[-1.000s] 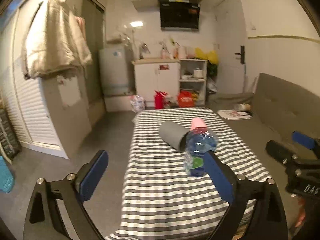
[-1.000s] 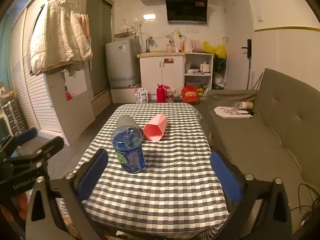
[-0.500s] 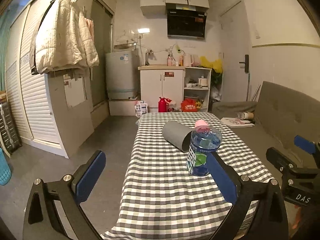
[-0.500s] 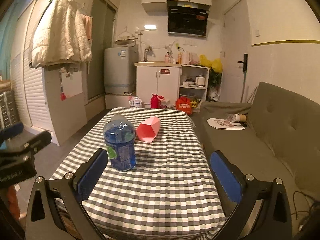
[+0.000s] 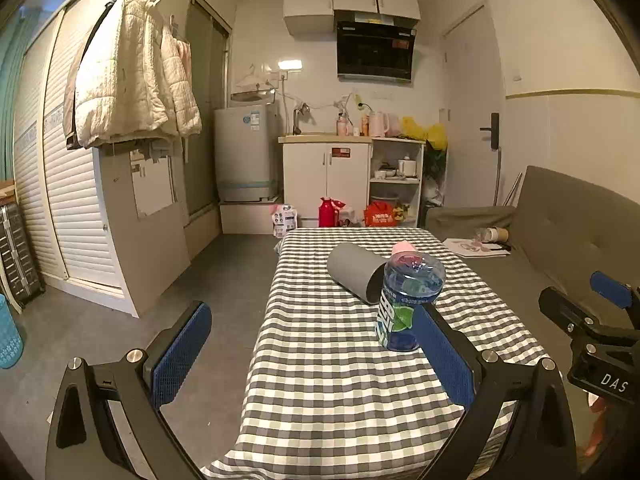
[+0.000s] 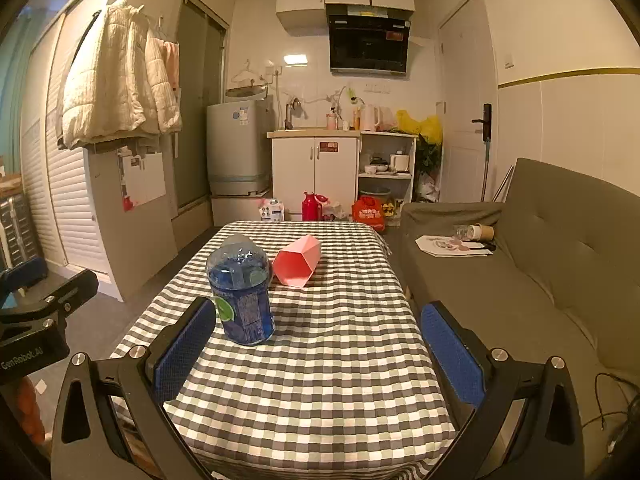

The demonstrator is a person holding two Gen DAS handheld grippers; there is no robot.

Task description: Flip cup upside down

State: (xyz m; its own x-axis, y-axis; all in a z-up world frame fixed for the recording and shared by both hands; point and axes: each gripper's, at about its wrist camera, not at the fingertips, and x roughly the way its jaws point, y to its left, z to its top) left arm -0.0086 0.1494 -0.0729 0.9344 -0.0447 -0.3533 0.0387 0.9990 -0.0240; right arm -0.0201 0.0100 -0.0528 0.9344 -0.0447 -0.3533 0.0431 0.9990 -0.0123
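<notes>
Left gripper (image 5: pixel 312 354): fingers spread wide, holding nothing; body, seen from right wrist camera, bearing "GenRobot.AI". Right gripper (image 6: pixel 320 350): fingers spread wide, gripping nothing; body, seen from left wrist camera, showing "DAS". Checked tablecloth (image 6: pixel 320 360) covering table. Blue bottle (image 6: pixel 242 292) standing upright near table's front, label print unreadable, partly blocking left camera's sight of pink cup (image 6: pixel 298 260). Pink cup lying on side mid-table. Grey cup (image 5: pixel 354 272) lying on side beside it. Sofa (image 6: pixel 540 272) sitting right of table.
</notes>
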